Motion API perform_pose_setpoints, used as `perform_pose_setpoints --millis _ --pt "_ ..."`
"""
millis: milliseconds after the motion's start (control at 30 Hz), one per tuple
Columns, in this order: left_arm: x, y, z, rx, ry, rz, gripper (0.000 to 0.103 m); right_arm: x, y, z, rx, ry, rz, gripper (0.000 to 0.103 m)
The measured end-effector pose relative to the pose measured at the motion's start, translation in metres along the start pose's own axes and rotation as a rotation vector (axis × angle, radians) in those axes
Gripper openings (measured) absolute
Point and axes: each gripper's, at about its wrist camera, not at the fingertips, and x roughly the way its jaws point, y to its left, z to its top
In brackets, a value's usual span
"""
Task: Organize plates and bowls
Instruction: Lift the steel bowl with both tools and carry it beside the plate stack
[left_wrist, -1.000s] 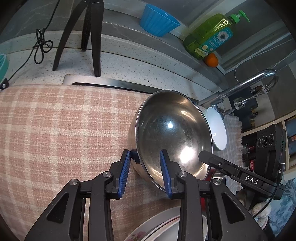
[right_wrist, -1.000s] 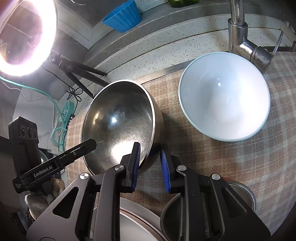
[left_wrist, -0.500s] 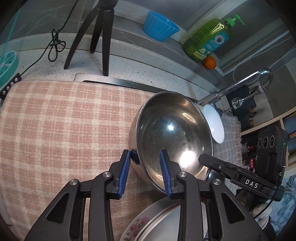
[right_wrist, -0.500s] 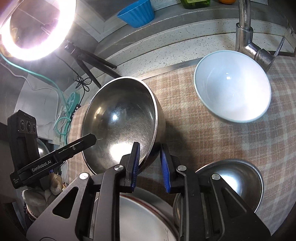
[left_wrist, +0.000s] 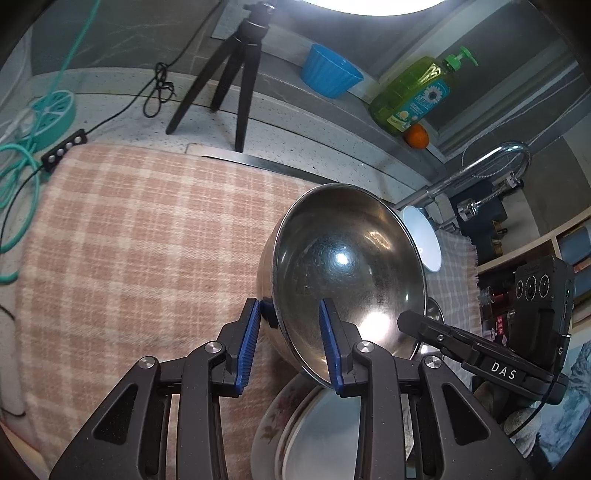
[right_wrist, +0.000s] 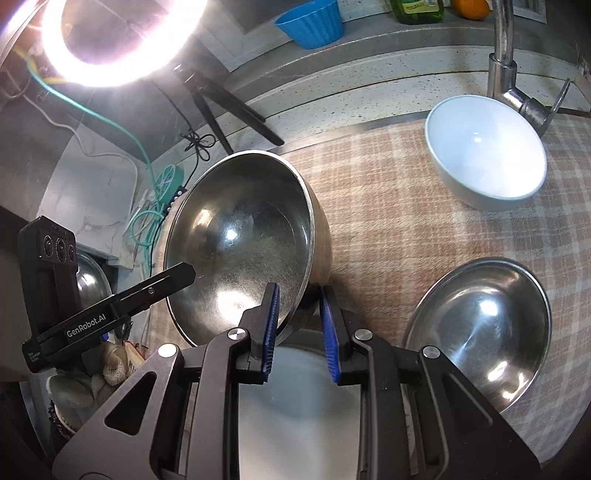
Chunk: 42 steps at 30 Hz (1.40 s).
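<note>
A large steel bowl (left_wrist: 347, 273) (right_wrist: 240, 236) hangs tilted above the checked cloth, held from both sides. My left gripper (left_wrist: 290, 314) is shut on its left rim, one blue pad inside and one outside. My right gripper (right_wrist: 297, 301) is shut on the opposite rim in the same way. Below the bowl lies a steel plate (right_wrist: 295, 406) (left_wrist: 321, 435) stacked on a flowered plate (left_wrist: 273, 413). A smaller steel bowl (right_wrist: 480, 332) sits on the cloth at the right, and a white bowl (right_wrist: 487, 155) (left_wrist: 424, 240) stands by the tap.
The pink checked cloth (left_wrist: 129, 240) covers the counter. A black tripod (left_wrist: 229, 81), a ring light (right_wrist: 122, 40), a blue cup (left_wrist: 330, 75), a green soap bottle (left_wrist: 410, 96), an orange (left_wrist: 416, 136), a steel tap (right_wrist: 506, 62) and teal cables (left_wrist: 22, 162) line the back and left.
Both grippers have lifted the large steel bowl and drawn it back toward the stacked plates. The white bowl now looks farther off, and the smaller steel bowl has come into the right wrist view.
</note>
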Motion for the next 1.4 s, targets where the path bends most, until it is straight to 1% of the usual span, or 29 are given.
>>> perform_pose_setpoints --millis 333,667,967,1200,1400 --pt "-0.040 0.025 -0.027 -0.053 -0.060 0.032 0.029 0.005 0.041 -0.020 -0.072 0.018 0.041 0.023" --pt "-0.074 0.057 -0.066 -0.154 -0.110 0.066 0.029 0.023 0.086 -0.052 -0.167 0.075 0.084 0.023" --pt "-0.093 0.087 -0.099 -0.217 -0.109 0.104 0.029 0.043 0.115 -0.080 -0.227 0.141 0.119 0.023" --pt "-0.101 0.101 -0.118 -0.235 -0.107 0.136 0.029 0.058 0.123 -0.098 -0.246 0.190 0.127 0.024" --pt "-0.103 0.109 -0.129 -0.253 -0.093 0.140 0.029 0.066 0.126 -0.110 -0.263 0.221 0.132 0.024"
